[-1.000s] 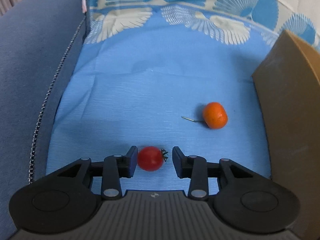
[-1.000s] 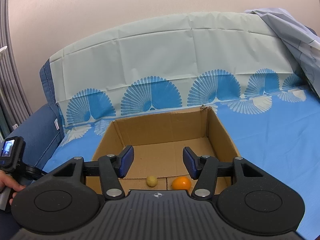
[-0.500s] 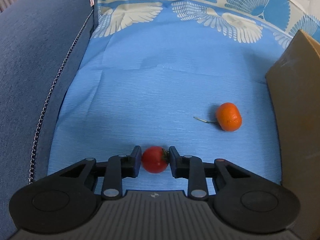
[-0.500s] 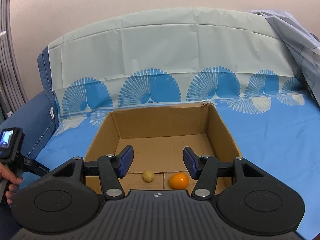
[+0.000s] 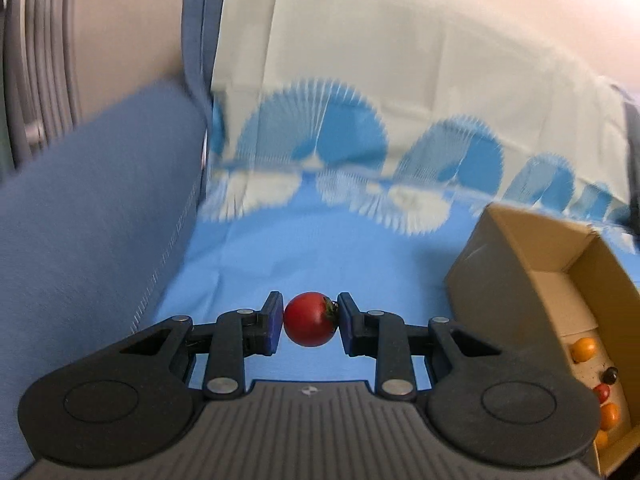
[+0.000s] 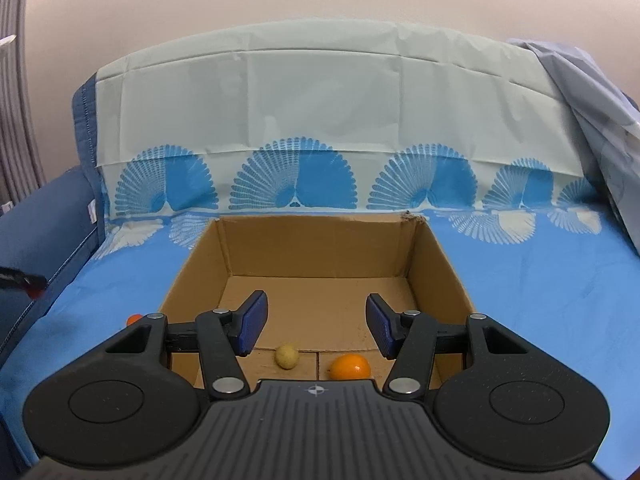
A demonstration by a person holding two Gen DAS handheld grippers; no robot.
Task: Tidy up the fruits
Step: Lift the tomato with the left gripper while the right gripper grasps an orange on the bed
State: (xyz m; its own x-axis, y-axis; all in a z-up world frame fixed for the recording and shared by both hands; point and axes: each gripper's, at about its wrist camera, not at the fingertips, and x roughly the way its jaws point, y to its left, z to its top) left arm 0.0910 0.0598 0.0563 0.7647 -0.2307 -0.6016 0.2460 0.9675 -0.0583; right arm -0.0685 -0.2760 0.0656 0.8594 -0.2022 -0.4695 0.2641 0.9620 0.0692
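The left tool [image 5: 310,324] has closed on the red cherry tomato [image 5: 309,324] and lifted it off the blue sheet [image 5: 328,248]; half a second ago it sat low on the bed. The tomato hangs pinched between both pads, the cardboard box [image 5: 516,264] to its right. The right tool [image 6: 316,322] hovers open and empty over that box, where a yellow fruit [image 6: 287,356] and an orange fruit [image 6: 350,367] lie. Likely next: carrying the tomato into the box.

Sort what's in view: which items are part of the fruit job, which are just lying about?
Job:
- small red cherry tomato, held in left gripper
- open brown cardboard box
- round orange citrus fruit
- small pale yellow fruit

Lying about:
- blue fan-print cloth
- dark blue sofa arm
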